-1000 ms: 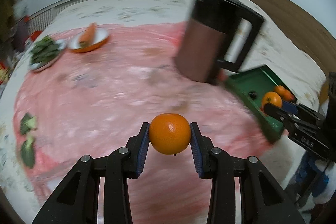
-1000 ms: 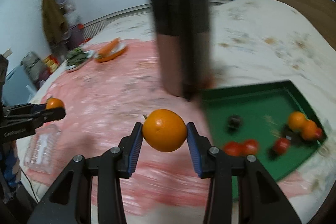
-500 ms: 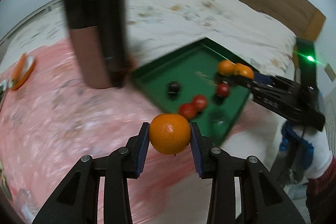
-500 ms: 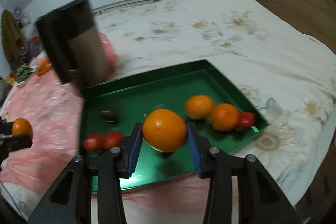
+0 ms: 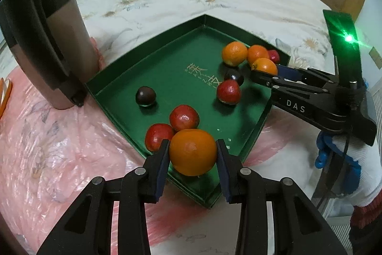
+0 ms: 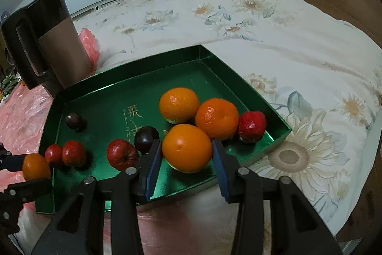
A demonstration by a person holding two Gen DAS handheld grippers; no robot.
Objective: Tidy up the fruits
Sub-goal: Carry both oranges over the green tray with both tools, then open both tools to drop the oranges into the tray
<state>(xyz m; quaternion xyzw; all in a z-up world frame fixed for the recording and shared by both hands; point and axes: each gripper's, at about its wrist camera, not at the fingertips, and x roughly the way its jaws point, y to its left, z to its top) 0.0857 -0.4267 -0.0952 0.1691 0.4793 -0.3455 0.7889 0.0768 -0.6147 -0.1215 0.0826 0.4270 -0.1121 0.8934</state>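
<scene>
1. The left gripper (image 5: 193, 157), closed on an orange (image 5: 193, 152), hangs over the green tray's (image 5: 119, 78) near corner, at 7 o'clock from the two red fruits (image 5: 183, 117).
2. The right gripper (image 6: 187, 153) clamps a second orange (image 6: 187, 148), level, at 6 o'clock from the orange pair (image 6: 216, 117).
3. Step: dropping off. Next: lower, open; height above the floor looks small, hard to judge.
</scene>
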